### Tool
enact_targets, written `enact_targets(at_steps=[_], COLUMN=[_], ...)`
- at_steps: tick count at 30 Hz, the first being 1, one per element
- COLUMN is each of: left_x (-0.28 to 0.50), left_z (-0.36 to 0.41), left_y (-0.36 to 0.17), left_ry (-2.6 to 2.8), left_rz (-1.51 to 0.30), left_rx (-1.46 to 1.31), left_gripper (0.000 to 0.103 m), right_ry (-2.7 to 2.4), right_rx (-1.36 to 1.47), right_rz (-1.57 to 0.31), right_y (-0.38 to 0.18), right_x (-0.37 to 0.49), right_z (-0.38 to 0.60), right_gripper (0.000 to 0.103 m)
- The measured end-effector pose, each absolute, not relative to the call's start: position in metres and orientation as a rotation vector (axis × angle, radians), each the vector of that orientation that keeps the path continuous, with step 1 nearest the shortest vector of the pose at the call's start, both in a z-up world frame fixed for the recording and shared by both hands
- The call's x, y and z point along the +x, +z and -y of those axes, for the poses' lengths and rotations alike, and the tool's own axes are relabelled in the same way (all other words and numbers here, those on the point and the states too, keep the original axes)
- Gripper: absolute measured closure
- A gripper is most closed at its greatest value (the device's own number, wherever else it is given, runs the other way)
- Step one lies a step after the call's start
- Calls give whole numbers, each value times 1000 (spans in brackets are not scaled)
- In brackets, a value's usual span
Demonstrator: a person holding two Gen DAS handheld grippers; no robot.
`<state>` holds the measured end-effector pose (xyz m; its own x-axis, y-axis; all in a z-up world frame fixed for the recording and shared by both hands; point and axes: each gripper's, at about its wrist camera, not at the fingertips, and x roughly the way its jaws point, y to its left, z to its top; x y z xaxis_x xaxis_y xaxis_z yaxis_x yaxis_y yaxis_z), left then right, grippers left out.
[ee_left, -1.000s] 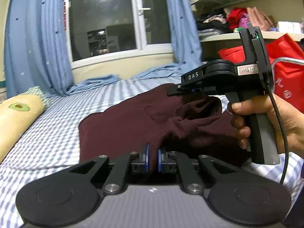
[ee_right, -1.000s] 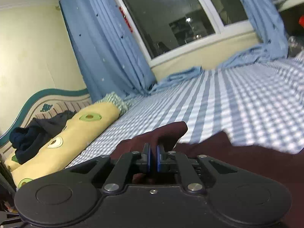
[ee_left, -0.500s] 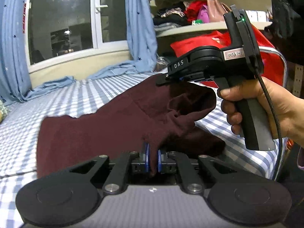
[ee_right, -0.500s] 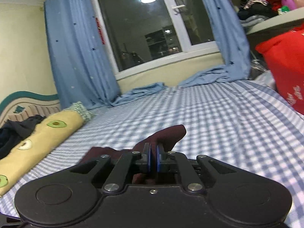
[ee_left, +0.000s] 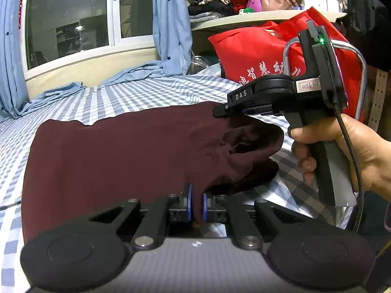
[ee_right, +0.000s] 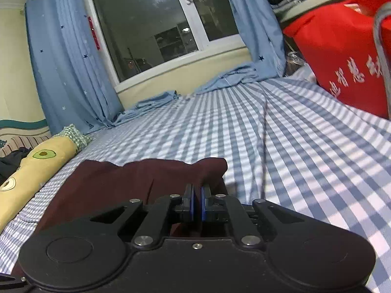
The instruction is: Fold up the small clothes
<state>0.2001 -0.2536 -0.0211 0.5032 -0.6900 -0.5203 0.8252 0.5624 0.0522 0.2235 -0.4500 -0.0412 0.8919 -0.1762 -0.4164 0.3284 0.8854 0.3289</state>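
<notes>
A dark maroon garment (ee_left: 117, 156) lies spread on the blue checked bed sheet (ee_left: 136, 95). My left gripper (ee_left: 196, 204) is shut on its near edge, with cloth pinched between the blue pads. My right gripper (ee_left: 220, 110), held by a hand (ee_left: 364, 156), is shut on the far right corner, and a bunched fold hangs under it. In the right wrist view the right gripper (ee_right: 196, 204) pinches a raised corner of the garment (ee_right: 110, 183) just above the sheet (ee_right: 281, 134).
A red bag (ee_left: 264, 56) with white characters stands at the bed's right edge, under cluttered shelves (ee_left: 244, 2). A yellow avocado-print pillow (ee_right: 31, 168) lies at the left. Blue curtains (ee_right: 68, 56) and a dark window (ee_right: 158, 24) are behind the bed.
Both grippers have carried the held edge of the garment rightward and lower toward the sheet. The garment now lies flatter and more spread out. Both stay shut on the cloth.
</notes>
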Motion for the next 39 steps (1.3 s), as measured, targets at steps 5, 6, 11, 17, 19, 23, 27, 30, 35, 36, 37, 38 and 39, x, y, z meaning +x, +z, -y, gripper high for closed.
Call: enact_targets(at_steps=[5,6,11,17,19,23,27,30,35,36,37,38,39], left_x=[201,200,198,198,196,197,205,222,254,260,268,274,280], left_z=[252,252,245,232,225,214,200,181,144,138,131,126,121], left_y=[-18,-16,-6,14,20,28,34,41,49,49,47,44,41], left_ry=[-940,-940,-951,-898,-880,-844,-785,-710,-632,-614,-592,-577,-566], left_rz=[-509,-515,-525,-483,-460,-439,-422,-424,-440,-443,-450,-459,-472], left_rx=[290,284,260,227,212,189,175,134,39,32,23,15,5], left_gripper=[91,88,53,21,11,1,1,1,1,1,1,1,1], right_ry=[-284,-287,-297,-319,-328,-337,-345,-329,-268,-251,-243,-241,-240], right_rx=[398,401,378,324,311,306,290,271,242,229,217,205,192], right_rz=[-409,-413,-430,-449,-459,-469,-463,-458,-449,-448,-450,-452,-457], right_y=[-53,-55,-58,-52,-50,-47,-41,-38,-32,-30,-30,-29,-28], right_x=[220,220,222,224,225,222,216,212,206,205,206,206,207], right_z=[446,447,443,433,431,429,423,415,400,396,394,391,389], right_gripper=[98,98,97,94,88,78,37,20,2,2,1,1,1])
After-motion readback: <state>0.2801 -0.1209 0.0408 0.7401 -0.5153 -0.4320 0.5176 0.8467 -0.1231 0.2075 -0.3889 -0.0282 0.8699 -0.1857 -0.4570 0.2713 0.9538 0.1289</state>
